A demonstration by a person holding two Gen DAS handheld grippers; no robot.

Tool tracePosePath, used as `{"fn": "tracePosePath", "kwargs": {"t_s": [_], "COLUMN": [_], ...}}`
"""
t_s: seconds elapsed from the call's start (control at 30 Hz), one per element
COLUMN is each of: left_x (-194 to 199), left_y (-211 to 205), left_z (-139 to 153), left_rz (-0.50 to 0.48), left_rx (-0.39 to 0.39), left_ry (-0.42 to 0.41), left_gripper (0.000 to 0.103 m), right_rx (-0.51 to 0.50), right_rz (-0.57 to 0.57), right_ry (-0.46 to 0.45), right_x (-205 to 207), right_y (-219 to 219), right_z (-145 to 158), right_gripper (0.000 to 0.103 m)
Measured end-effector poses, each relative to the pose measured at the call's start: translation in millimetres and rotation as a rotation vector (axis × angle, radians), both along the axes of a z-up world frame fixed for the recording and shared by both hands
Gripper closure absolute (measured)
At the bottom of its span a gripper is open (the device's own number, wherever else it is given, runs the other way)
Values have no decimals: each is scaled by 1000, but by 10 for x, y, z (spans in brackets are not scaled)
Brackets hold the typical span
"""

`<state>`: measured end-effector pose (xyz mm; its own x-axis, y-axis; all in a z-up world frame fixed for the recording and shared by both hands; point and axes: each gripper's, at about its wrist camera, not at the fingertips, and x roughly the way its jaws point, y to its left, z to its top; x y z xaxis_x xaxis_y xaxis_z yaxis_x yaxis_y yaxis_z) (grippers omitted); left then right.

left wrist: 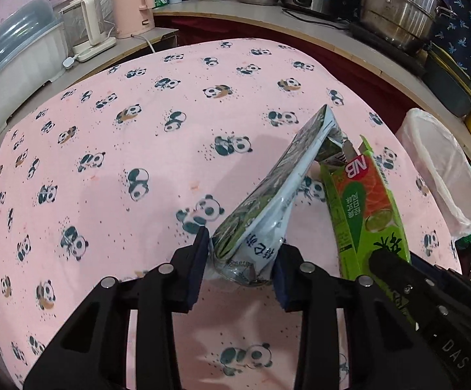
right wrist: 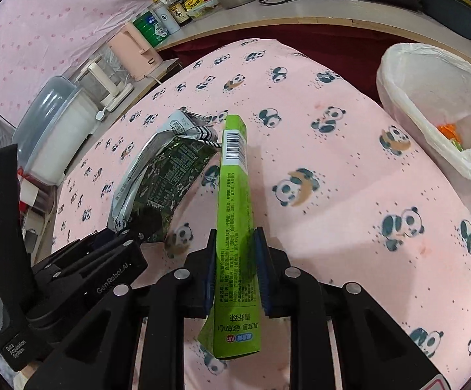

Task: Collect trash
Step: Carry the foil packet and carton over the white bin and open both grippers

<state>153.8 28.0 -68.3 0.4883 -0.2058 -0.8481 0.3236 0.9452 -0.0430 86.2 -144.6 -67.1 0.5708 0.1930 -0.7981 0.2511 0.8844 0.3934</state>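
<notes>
Green carton (right wrist: pixel 234 214) sits clamped in the right tool (right wrist: pixel 235 260), raised above the panda-print desk (left wrist: pixel 112 149). Just left of the carton, the left tool (left wrist: pixel 240 260) pinches a crumpled silver-green pouch (left wrist: pixel 268 195), also lifted clear. Right of the carton stands a white-lined bin (right wrist: pixel 394 78) at the desk's edge, scraps inside.

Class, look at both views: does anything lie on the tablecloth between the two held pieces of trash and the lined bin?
Nothing visible does. The green box and the foil packet are held above the tablecloth, and the cloth towards the bin is bare.
</notes>
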Motion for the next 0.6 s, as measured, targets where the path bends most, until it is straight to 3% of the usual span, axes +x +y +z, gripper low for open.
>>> {"fn": "tracePosePath", "kwargs": {"t_s": [0.6], "left_x": [-380], "left_y": [-630], "left_z": [324], "left_rz": [-85], "left_rx": [-3], "left_ry": [-35], "left_gripper": [69], "right_rx": [-36], "right_rz": [-180], "right_ry": [-117], "right_x": [-602], "right_y": [-838], "right_z": [382], "right_gripper": [82]}}
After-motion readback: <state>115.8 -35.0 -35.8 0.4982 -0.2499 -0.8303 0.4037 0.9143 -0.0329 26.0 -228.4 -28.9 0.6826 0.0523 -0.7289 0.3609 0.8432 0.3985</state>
